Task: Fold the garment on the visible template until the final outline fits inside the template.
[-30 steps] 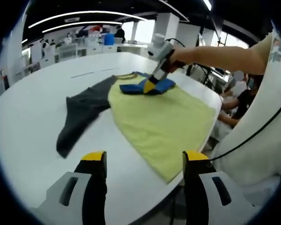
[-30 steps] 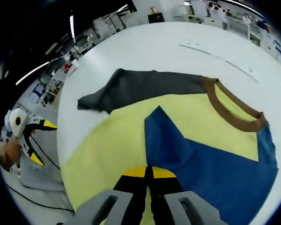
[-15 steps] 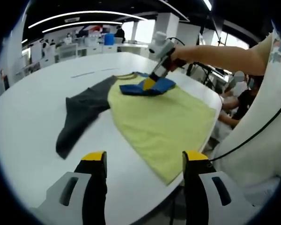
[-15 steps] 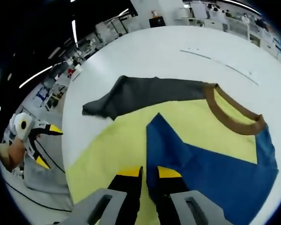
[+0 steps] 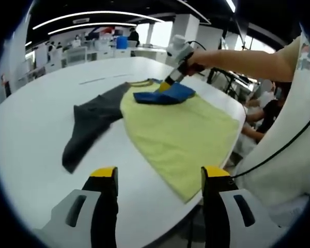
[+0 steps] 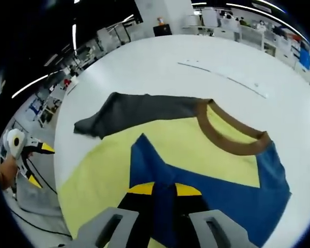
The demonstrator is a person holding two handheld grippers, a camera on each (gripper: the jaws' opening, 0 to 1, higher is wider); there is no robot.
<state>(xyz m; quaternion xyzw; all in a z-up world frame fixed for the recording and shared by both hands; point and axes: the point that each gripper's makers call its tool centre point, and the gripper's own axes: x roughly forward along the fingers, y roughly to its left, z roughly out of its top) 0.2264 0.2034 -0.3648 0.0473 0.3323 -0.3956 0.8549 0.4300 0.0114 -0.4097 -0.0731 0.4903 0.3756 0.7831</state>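
A garment lies flat on the white table [image 5: 31, 134]. It has a yellow-green body [image 5: 181, 129], a grey sleeve [image 5: 90, 121] spread to the left and a blue sleeve [image 5: 165, 95] folded over the chest. My left gripper [image 5: 160, 175] hovers open over the table's near edge, away from the cloth. My right gripper [image 5: 166, 86], held by a person's hand, hangs just above the blue sleeve. In the right gripper view the right gripper [image 6: 165, 189] is open, with the blue sleeve [image 6: 217, 191] below its parted jaws. The brown collar [image 6: 227, 139] and grey sleeve [image 6: 139, 111] lie beyond. The left gripper [image 6: 28, 160] shows far left.
A thin marked line [image 6: 222, 77] runs across the table behind the garment. The person's white-clad body [image 5: 294, 155] and a black cable [image 5: 279, 150] stand close on the right. Seated people [image 5: 261, 111] and desks lie past the table's edge.
The right gripper's jaws have parted from shut on the blue sleeve, and it has lifted slightly off the cloth. The left gripper has stayed still and open.
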